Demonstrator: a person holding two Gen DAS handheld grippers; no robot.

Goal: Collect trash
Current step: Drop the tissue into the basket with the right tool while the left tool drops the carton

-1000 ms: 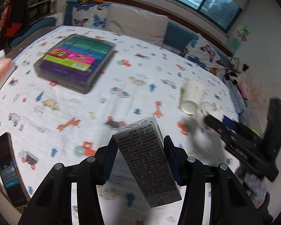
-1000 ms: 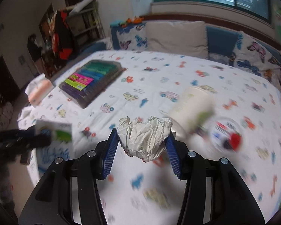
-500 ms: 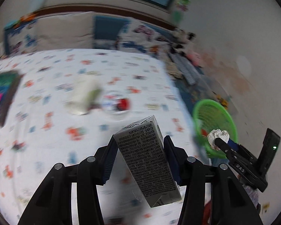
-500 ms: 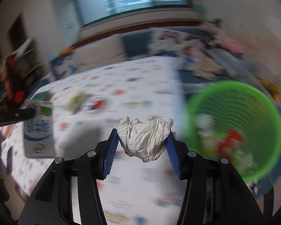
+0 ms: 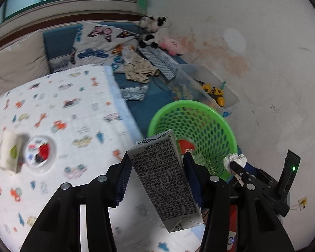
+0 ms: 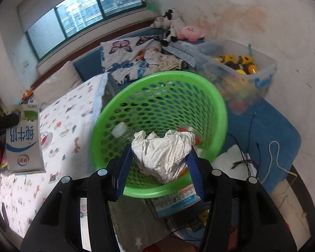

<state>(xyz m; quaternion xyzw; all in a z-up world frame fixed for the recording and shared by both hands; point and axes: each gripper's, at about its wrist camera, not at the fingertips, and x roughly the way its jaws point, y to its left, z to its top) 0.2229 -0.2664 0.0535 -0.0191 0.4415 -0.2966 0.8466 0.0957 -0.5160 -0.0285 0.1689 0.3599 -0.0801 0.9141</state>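
Right gripper (image 6: 160, 163) jaws opening around crumpled paper (image 6: 162, 151) above green basket (image 6: 219, 113), for release; left gripper (image 5: 155, 171) clamps milk carton (image 5: 166, 180) nearby, awaiting disposal

Bed (image 5: 77, 109) under a white sheet printed with small vehicles, a tipped paper cup (image 5: 9, 153) and a round lid (image 5: 39, 152) lying on it side by side; beside the bed, a green mesh basket (image 6: 218, 113).
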